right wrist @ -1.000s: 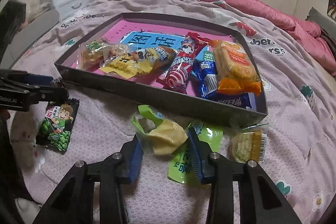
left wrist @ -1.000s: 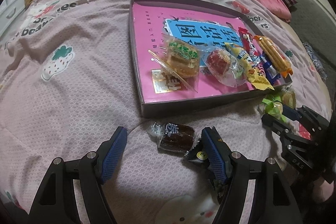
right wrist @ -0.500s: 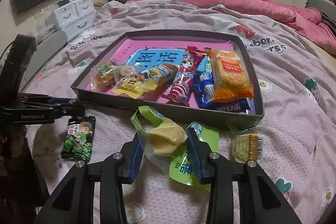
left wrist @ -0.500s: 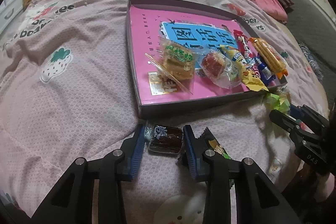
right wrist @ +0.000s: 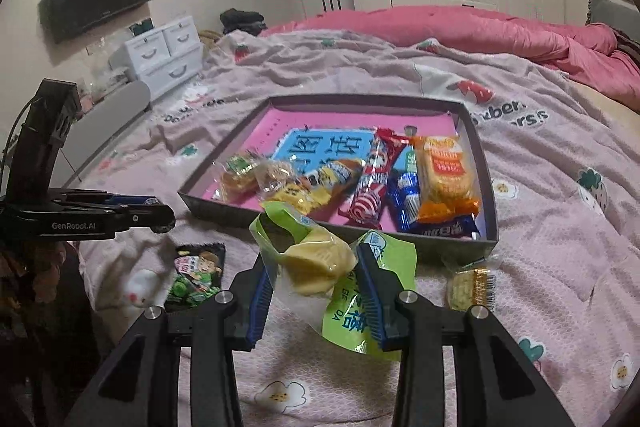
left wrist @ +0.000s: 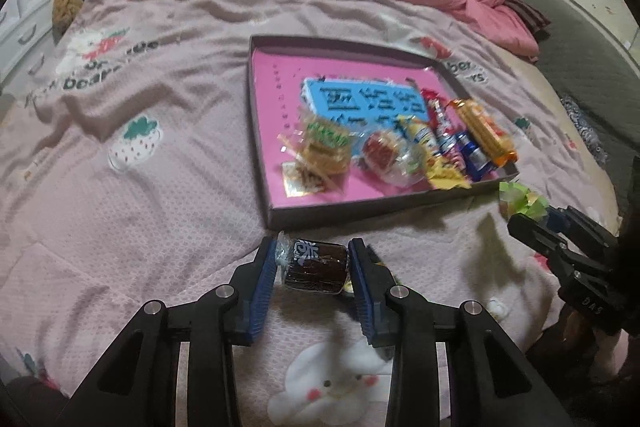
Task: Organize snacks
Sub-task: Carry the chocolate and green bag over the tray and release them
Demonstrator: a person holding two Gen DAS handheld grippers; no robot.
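Observation:
A shallow grey box with a pink floor lies on the bed and holds several wrapped snacks in a row. My left gripper is shut on a dark brown wrapped snack, held just above the blanket in front of the box's near wall. My right gripper is shut on a yellow snack in a green wrapper, lifted in front of the box. The right gripper also shows at the right edge of the left wrist view.
On the blanket near the box lie a green cartoon packet, a flat green packet and a small cracker pack. A pink duvet lies at the back. White drawers stand at the left.
My left gripper closed on the dark brown snack and lifted it. My right gripper rose with the yellow snack, away from the blanket.

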